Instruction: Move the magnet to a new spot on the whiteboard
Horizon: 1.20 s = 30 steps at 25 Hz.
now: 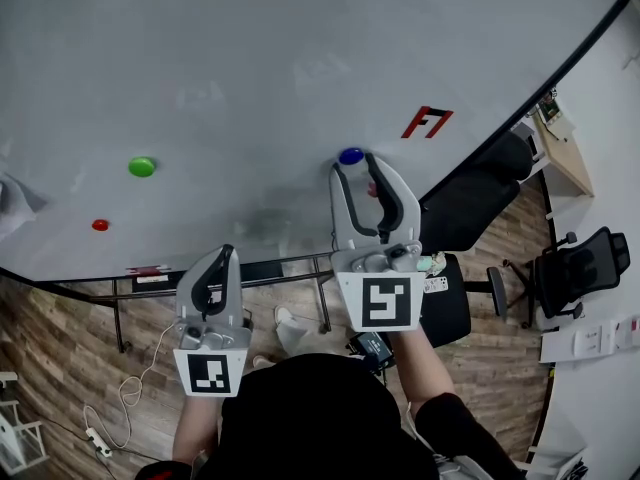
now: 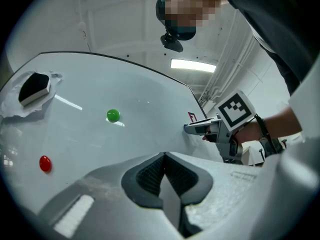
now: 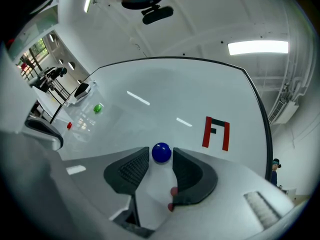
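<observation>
Nearest the camera is the person's dark top, with both grippers held out toward the board. Left gripper (image 1: 228,255) sits lower and short of the board, jaws together with nothing between them, idle. Right gripper (image 1: 357,173) is further forward with its tips right at the whiteboard (image 1: 250,58) and its jaws spread wide. The blue magnet (image 3: 161,153) sits on the board in the mouth of that gap, level with the two tips. The pads stand either side of it rather than clamping it, so it reads as resting on the board, not held. A small red bit shows low down by the right jaw (part of the tool or a separate thing, can't tell). The key relation is that the magnet lies straight ahead of the right gripper along its pointing line, centred between the jaws. It is round, so there is no long axis to line up. The right hand is clearly the nearer one; the left is well apart from it. Whether this is just before a grasp or just after a placement can't be read here. Further across the board, to the left, are a green magnet (image 1: 142,167) and, lower, a red magnet (image 1: 100,225). A black eraser (image 2: 34,86) sits at the far left edge. A red-and-black F-shaped mark (image 1: 427,122) is up to the right of the blue one.
</observation>
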Each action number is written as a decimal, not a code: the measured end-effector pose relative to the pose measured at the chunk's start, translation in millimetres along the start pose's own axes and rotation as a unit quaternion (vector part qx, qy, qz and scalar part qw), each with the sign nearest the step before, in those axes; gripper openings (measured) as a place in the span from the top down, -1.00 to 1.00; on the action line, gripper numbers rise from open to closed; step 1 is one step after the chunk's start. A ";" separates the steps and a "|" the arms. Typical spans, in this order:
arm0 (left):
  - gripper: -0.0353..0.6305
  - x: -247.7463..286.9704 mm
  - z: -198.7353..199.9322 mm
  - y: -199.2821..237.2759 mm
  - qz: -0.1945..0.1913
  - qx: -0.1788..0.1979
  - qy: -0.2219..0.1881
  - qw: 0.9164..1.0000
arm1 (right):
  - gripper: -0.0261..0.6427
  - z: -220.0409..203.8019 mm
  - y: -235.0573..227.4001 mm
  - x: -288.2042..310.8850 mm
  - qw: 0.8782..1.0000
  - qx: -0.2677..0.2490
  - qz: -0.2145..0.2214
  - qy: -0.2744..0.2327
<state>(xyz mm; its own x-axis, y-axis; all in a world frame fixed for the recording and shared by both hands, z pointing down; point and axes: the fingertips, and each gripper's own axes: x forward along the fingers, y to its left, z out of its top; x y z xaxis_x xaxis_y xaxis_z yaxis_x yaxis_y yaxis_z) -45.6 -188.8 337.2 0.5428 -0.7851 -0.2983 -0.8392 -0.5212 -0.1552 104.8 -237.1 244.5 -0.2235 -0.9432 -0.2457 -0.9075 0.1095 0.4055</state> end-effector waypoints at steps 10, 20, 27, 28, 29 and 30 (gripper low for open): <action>0.89 -2.1 -3.8 2.8 0.000 0.004 0.003 1.000 | 0.53 -0.7 1.8 5.2 1.000 -0.011 -0.008 -0.002; 0.89 -4.8 -1.8 4.9 0.007 0.004 0.004 1.000 | 0.54 0.0 0.2 6.2 1.000 -0.015 -0.022 0.003; 0.89 -7.0 -1.6 3.3 0.006 0.004 0.005 1.000 | 0.54 -1.7 1.1 7.1 0.999 -0.008 -0.041 0.017; 0.89 -7.5 -1.4 3.2 0.007 0.004 0.005 1.000 | 0.54 -2.3 0.9 6.9 0.999 -0.004 -0.041 0.019; 0.89 -8.1 -0.6 3.4 0.008 0.003 0.004 1.000 | 0.54 -2.2 0.7 6.7 0.999 -0.001 -0.041 0.019; 0.89 -8.6 0.4 3.8 0.009 0.004 0.004 1.000 | 0.54 -1.7 0.4 6.5 0.999 0.001 -0.039 0.019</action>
<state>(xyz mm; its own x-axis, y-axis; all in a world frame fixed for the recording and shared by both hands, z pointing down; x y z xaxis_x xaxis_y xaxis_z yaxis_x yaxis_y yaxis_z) -53.5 -183.9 338.8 0.5280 -0.7968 -0.2939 -0.8489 -0.5048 -0.1566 103.6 -243.8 244.6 -0.1378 -0.9601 -0.2433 -0.9222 0.0347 0.3852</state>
